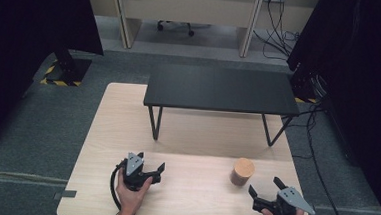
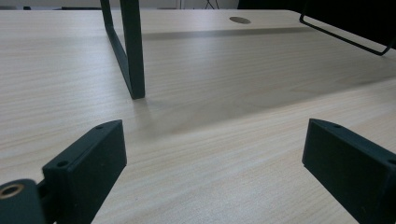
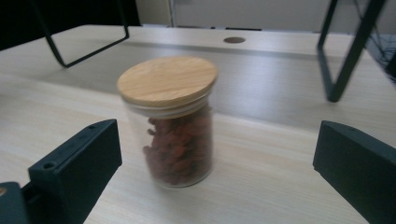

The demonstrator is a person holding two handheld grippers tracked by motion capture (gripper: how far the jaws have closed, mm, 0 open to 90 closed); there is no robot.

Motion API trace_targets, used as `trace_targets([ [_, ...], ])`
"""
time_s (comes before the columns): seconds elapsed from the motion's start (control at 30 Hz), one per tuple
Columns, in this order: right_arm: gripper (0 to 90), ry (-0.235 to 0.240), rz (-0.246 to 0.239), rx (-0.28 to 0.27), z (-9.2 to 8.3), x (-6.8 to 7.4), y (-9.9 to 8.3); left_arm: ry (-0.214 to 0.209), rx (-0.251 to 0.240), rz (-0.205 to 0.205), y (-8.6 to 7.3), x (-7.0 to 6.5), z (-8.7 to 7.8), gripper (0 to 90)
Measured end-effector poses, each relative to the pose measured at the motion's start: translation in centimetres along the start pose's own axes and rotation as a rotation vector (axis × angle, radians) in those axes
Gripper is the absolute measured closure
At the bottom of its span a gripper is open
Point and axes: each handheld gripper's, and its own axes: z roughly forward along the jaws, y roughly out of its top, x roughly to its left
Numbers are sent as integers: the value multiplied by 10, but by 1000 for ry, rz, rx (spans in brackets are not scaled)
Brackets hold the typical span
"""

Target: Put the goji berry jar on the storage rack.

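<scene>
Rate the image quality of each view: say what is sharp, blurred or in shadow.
High view: evenly lit and fairly sharp; the black shelf casts a soft shadow on the table. Left gripper view: wood grain crisp, a shelf leg and its shadow clear. Right gripper view: the jar is slightly blurred, its contents smeared; the background is soft.

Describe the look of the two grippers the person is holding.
Both are black. The left gripper carries a grey three-cornered plate on top and trails a black cable that loops beside the hand. The right gripper has the same grey plate. Their jaws are flat, black blocks with small screw holes.
</scene>
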Motion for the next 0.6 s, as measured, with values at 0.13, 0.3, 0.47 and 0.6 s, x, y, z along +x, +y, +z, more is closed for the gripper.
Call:
trace_targets([
  [0.13, 11, 25, -20, 28, 12, 3, 3, -1, -1, -1, 0, 0, 0, 56],
  [0.3, 12, 59, -46, 62, 29, 5, 9, -2, -1, -1, 0, 0, 0, 56],
  [0.47, 24, 79, -66, 90, 47, 7, 13, -3, -1, -2, 0, 1, 0, 56],
  [0.6, 34, 79, -72, 96, 54, 9, 15, -4, -1, 0, 0, 1, 0, 56],
])
